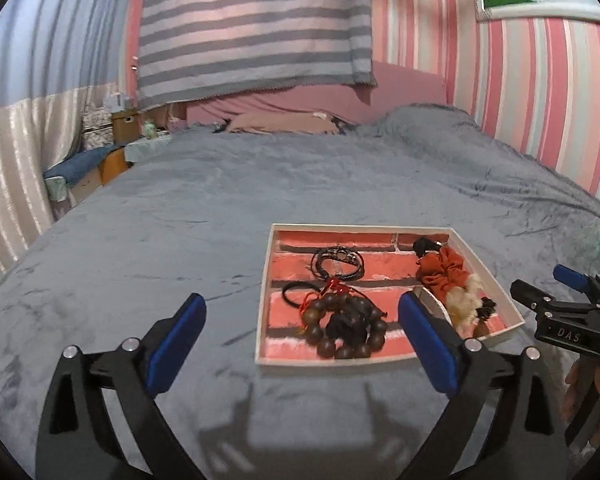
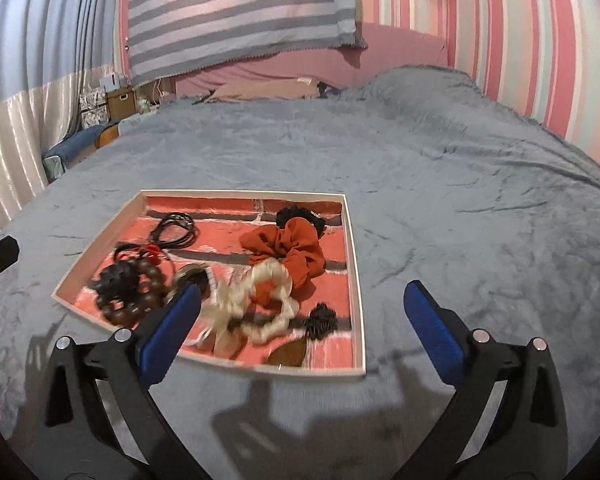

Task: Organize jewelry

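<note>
Blue left gripper [image 1: 300,320] pad hides part of the tray [image 1: 384,227].

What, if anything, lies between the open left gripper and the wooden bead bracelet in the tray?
Only the tray's low white rim, running across in front of the wooden bead bracelet, stands between them. The left gripper is open and holds nothing. A dark bundle lies on the bracelet's middle and could get in the way of a grasp.

Grey plush bedspread [image 1: 300,184], pink-striped wall [image 1: 540,92], striped hanging blanket [image 1: 252,28], pale curtain [image 1: 8,160] at left.
</note>
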A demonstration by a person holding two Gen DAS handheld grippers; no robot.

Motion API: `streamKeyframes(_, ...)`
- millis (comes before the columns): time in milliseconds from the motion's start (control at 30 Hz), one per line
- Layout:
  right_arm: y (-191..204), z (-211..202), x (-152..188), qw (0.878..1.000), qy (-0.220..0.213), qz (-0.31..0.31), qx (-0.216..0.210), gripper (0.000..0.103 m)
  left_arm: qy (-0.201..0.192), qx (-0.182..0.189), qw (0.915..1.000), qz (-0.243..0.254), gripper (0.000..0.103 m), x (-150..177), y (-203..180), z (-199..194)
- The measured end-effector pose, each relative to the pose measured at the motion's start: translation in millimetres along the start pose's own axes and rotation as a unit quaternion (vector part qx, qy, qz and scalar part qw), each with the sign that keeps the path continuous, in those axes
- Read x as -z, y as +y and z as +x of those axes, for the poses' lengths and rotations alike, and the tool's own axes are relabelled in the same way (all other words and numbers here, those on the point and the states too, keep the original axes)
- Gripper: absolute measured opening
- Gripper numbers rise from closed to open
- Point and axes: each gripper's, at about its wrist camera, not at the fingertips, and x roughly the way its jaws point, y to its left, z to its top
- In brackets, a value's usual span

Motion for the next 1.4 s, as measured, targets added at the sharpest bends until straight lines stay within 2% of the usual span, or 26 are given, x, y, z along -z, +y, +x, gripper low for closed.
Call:
streamKeyframes(100, 4.9, -36.2, 8.7, 1.000, -0.013, 0.001, -0.004, 0.099, -0.010, 0.003, 0.9997, -0.022, 0.099, 9.5, 8.2, -37.5)
streamKeyframes(300, 14.7, -112.9, 24.8, 0.999, -0.034, 0.001, -0.007, 0.099, -0.028, -0.024, 0.9993, -0.004, 0.099, 26.1, 4.2, -105.6)
streamKeyframes(467, 23.8, -171.7, 43.7, 0.999, -0.047, -0.005, 0.002, 0.099, -0.036, -0.022, 0.9990, -0.012, 0.099, 43.9, 0.5, -161.7)
streamKeyframes(700, 25.9, -232.6, 76.5, 0.998, -0.056, -0.004, 0.010, 0.099, -0.049, -0.037, 0.9981, -0.007, 0.099, 68.0, -13.0, -220.2)
streamKeyframes(1067, 27.4, -291.1, 107.9, 0.996, -0.081, -0.004, 0.026, 0.099, -0.068, -0.031, 0.9972, 0.002, 0.099, 86.9, -38.5, -274.1)
streamKeyframes(1400, 24.2, -301.4, 113.3, 0.996, -0.084, 0.000, 0.029, 0.099, -0.072, -0.033, 0.9969, 0.003, 0.099, 84.9, -42.3, -284.6)
